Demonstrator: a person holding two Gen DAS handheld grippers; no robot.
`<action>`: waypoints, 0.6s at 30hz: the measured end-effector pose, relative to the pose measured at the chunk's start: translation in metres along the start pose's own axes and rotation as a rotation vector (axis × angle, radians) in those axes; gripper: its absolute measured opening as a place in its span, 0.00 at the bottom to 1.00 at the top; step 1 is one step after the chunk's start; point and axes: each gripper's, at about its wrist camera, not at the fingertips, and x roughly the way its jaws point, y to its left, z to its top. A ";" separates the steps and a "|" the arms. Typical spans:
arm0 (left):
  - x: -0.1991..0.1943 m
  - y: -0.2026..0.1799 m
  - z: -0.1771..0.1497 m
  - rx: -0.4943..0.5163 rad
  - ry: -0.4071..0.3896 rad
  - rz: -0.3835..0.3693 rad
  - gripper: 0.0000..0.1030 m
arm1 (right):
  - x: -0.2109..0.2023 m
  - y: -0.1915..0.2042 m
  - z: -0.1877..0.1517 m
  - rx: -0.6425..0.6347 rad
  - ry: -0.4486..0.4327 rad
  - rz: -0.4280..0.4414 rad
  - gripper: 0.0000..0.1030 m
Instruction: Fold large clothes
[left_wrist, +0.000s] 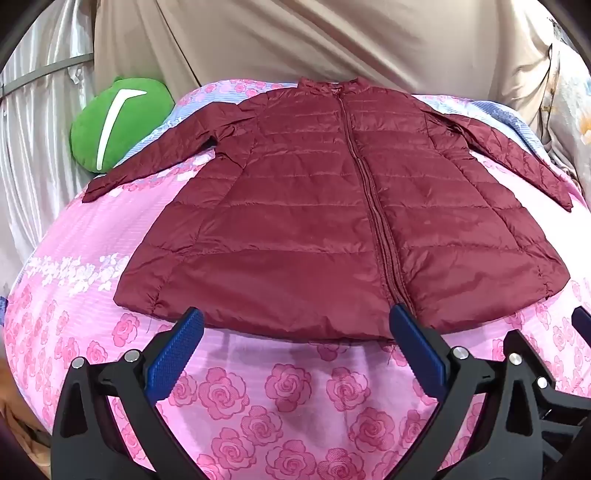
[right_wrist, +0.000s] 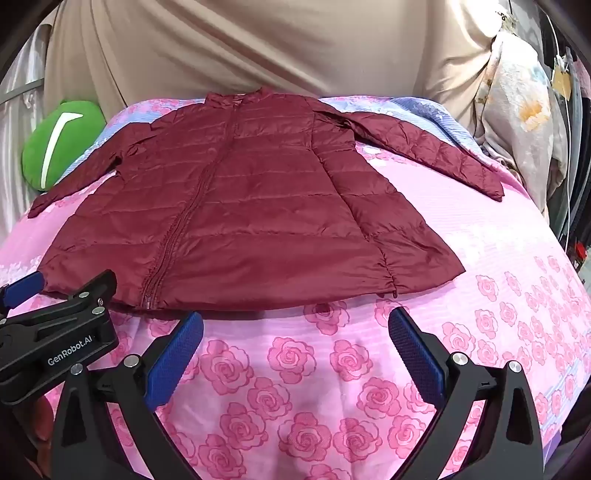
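Setting: home bedroom. Evidence: bed (left_wrist: 258, 406) under pink rose-print sheet directly ahead of the left claw (left_wrist: 295, 325). Green plush cushion (left_wrist: 118, 122) far left of it. Beige draped cloth (left_wrist: 314, 44) behind the bed; pale satin curtain (left_wrist: 37, 129) at left.

- One dark red quilted jacket (left_wrist: 332, 206), zipped, with two sleeves spread out, ahead of the grippers.
- One green plush cushion (left_wrist: 118, 122), ahead and to the left.
- Two grippers: left gripper (left_wrist: 297, 325) and right gripper (right_wrist: 295, 328), side by side.
- One pink rose-print bedspread (right_wrist: 295, 387) beneath both.
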 end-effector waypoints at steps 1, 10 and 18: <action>0.000 0.000 0.000 0.003 0.000 0.003 0.95 | 0.000 0.001 0.001 -0.001 -0.001 -0.001 0.95; 0.003 0.009 0.001 -0.013 0.005 -0.006 0.95 | 0.001 0.005 0.002 -0.004 0.001 -0.003 0.95; 0.001 0.005 -0.002 -0.006 0.007 0.022 0.95 | 0.002 0.004 -0.002 -0.001 0.004 -0.005 0.95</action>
